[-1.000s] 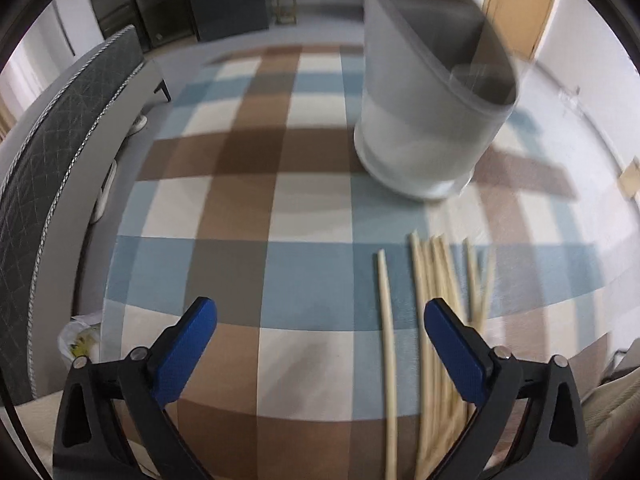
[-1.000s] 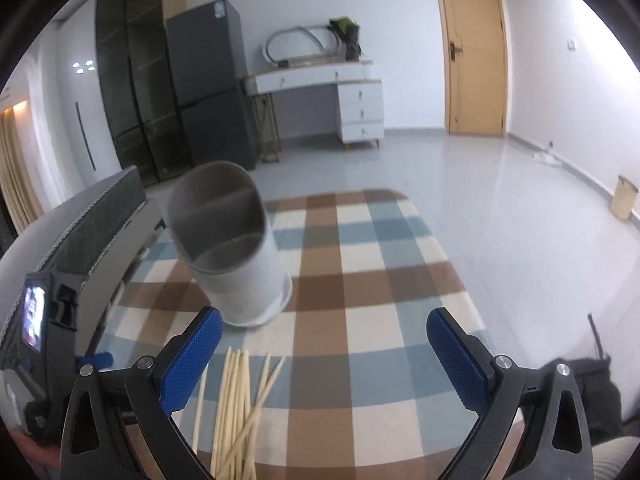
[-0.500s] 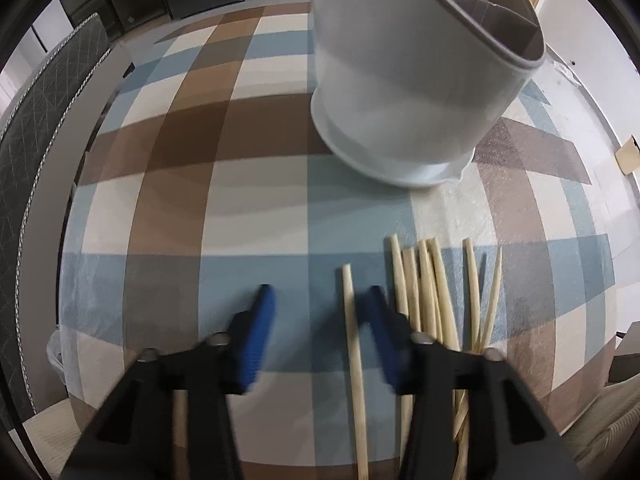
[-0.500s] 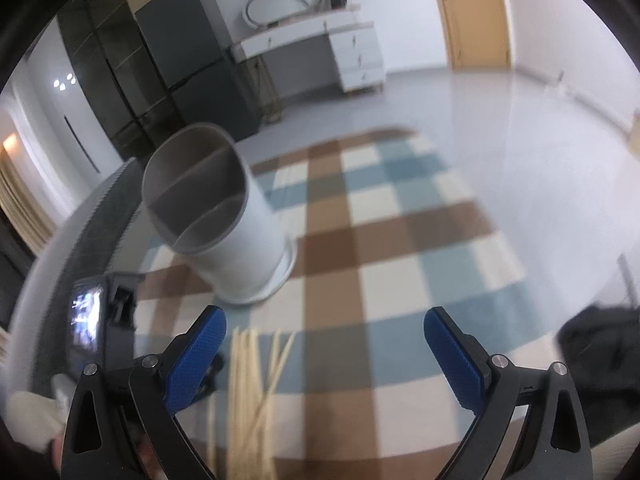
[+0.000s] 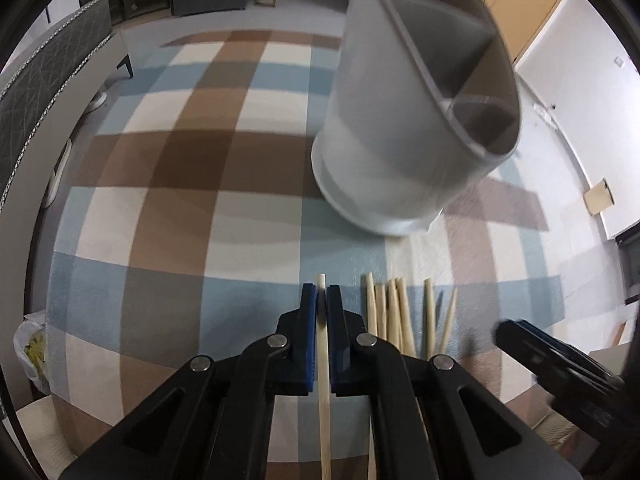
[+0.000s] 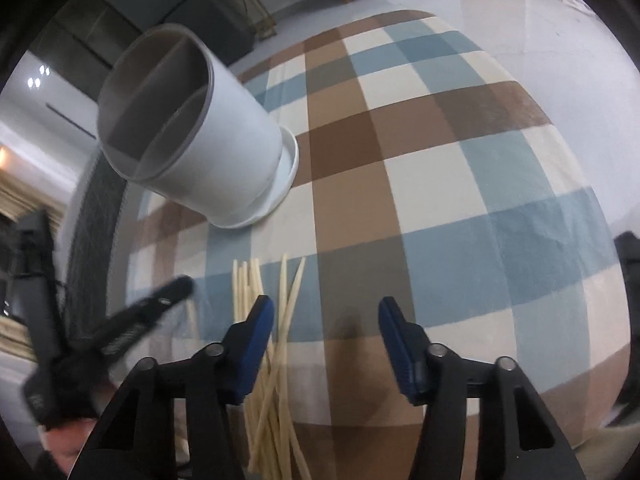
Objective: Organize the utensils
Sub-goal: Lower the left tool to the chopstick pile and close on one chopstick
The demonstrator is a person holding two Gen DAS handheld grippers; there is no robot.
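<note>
My left gripper (image 5: 321,303) jaws pinch one chopstick (image 5: 325,380); I should lift it straight, clear of the bundle (image 5: 400,320). Right gripper (image 6: 326,320) jaws, just narrowing, stand half-spread on nothing; the holder (image 5: 416,120) waits beyond.

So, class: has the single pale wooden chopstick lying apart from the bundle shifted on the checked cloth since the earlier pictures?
Cannot tell: the single pale wooden chopstick lies left of the bundle as before, now clamped by the left gripper.

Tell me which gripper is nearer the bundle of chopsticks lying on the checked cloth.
Right. The right gripper has one finger over the bundle of chopsticks, jaws apart. The left gripper sits beside the bundle, shut on a single chopstick.
</note>
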